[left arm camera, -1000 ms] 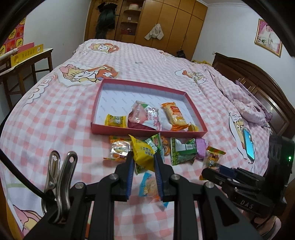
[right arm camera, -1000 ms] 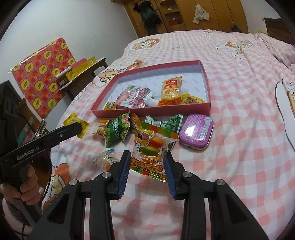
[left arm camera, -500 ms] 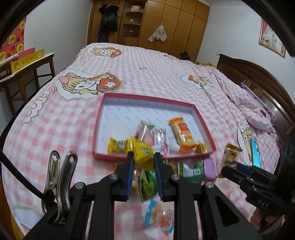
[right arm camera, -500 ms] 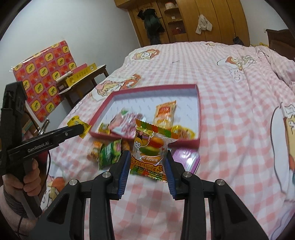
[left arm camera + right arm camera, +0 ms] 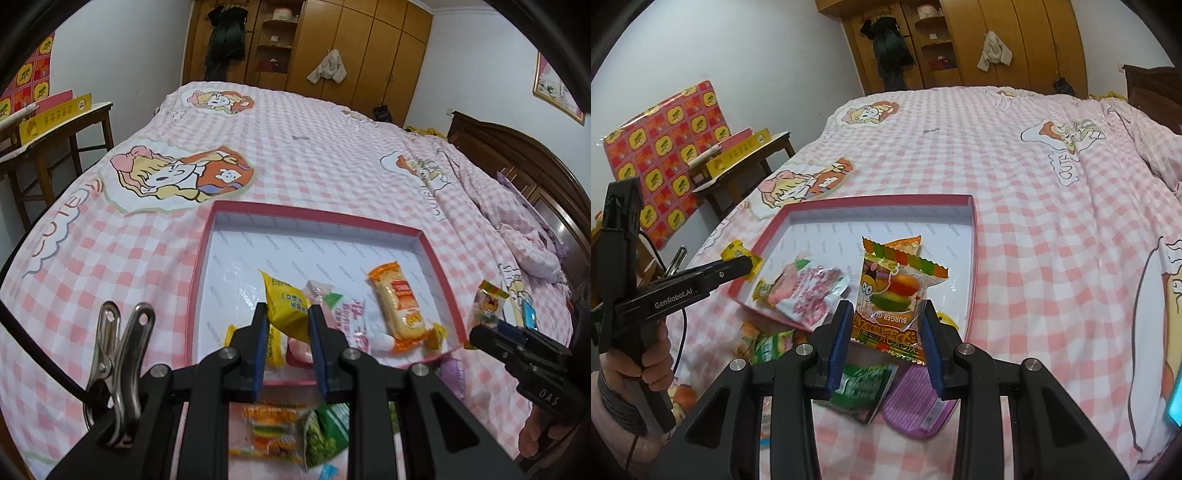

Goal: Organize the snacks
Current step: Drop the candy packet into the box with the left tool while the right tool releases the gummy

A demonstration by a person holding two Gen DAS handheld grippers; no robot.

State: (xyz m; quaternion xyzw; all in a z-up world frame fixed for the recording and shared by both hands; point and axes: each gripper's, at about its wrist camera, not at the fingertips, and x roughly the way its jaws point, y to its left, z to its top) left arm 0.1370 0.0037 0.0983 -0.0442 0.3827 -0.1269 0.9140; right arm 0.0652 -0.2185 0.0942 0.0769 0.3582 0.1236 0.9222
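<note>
From my left wrist camera, the left gripper (image 5: 286, 319) tilts downward over the near edge of the red tray (image 5: 317, 220), its blue pads clenched on a yellow snack packet (image 5: 286, 308) held above the tray floor. In the tray I see an orange cracker packet (image 5: 400, 308), a pink-and-white packet (image 5: 345, 317) and a small yellow candy (image 5: 273, 350) partly behind my fingers. Below the tray, on the pink checked bedspread (image 5: 295, 122), lie a burger gummy packet (image 5: 271, 430) and a green packet (image 5: 327, 432). At the right edge the right gripper (image 5: 484, 328) comes in from the side, carrying a colourful packet (image 5: 487, 304) at its tip, with part of a hand (image 5: 539, 435) under it.

From my right wrist camera, the right gripper (image 5: 886, 325) also points downward at the tray's (image 5: 973, 258) near right corner, pads grasping a burger gummy packet (image 5: 894, 295) upright between them. Under it, on the bedspread (image 5: 1015, 166), sit a green packet (image 5: 862, 387) and a purple tin (image 5: 916, 402). On the left I see the left gripper (image 5: 748, 264) reaching level across toward the tray's left rim with the yellow packet (image 5: 738, 253) pinched at its tip, the person's left hand (image 5: 646, 362) wrapped round its handle.
</note>
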